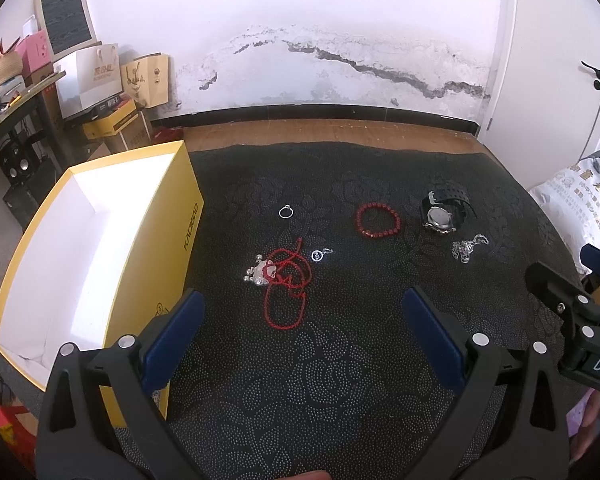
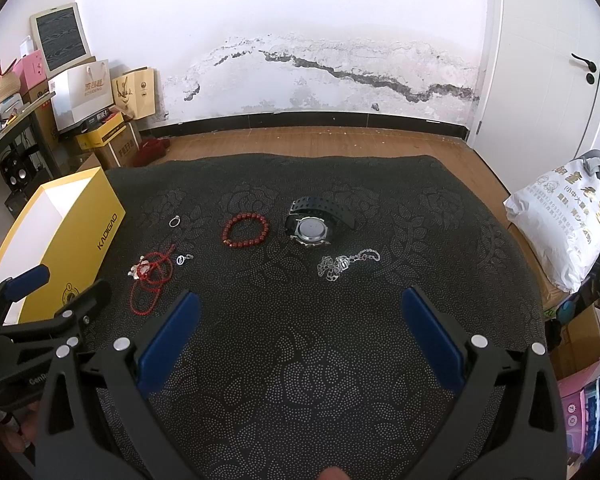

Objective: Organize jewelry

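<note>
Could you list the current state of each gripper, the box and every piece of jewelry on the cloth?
left gripper: open, empty
right gripper: open, empty
yellow box: open, empty
ring: flat
red bead bracelet: flat
watch: strap looped
silver chain: bunched
red cord necklace: tangled

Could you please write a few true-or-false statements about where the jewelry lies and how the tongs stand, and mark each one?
1. The yellow box is open and holds no jewelry that can be seen. True.
2. The left tongs are shut on the red cord necklace. False: they are open and hold nothing; the necklace lies on the dark mat.
3. The red bead bracelet lies between the silver ring and the wristwatch. True.
4. The silver chain is inside the box. False: it lies on the mat near the watch.
5. The right tongs are open. True.
</note>
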Tool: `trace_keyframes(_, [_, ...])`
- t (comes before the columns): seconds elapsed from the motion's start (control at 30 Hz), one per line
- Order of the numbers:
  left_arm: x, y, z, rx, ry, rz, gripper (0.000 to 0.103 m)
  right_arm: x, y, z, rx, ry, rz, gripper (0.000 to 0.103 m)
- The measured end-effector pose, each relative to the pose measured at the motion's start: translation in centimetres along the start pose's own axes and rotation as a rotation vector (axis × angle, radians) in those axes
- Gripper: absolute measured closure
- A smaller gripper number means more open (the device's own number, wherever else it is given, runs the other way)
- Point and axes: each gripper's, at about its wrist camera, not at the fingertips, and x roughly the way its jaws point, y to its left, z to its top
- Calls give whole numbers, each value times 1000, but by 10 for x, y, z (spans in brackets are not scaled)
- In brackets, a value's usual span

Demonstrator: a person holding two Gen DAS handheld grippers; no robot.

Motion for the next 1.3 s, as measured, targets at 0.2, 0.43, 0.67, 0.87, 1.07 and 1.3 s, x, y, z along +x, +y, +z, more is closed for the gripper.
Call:
trace_keyframes(0.2, [-1, 1, 1, -1, 1, -1, 6, 0, 0, 0, 0, -1, -1, 5])
trace_keyframes(0.43, [0, 1, 1, 0, 4, -2, 6, 0, 1, 0, -1, 0, 0, 5])
trace_keyframes(0.67, [2, 1, -1, 0, 13, -7, 6, -1, 1, 0, -2, 1, -1, 5])
trace_keyframes(0.87, [16, 7, -1, -24, 58, -22, 6, 0, 0, 2, 6, 1, -5, 5])
trace_keyframes(1.07, [45, 12, 11, -74, 102, -42, 6, 2, -8, 11, 26, -6, -5, 5])
trace_keyframes(1.3, [105, 0, 38, -15, 115, -45, 6, 7, -16, 17, 41, -2, 19, 5])
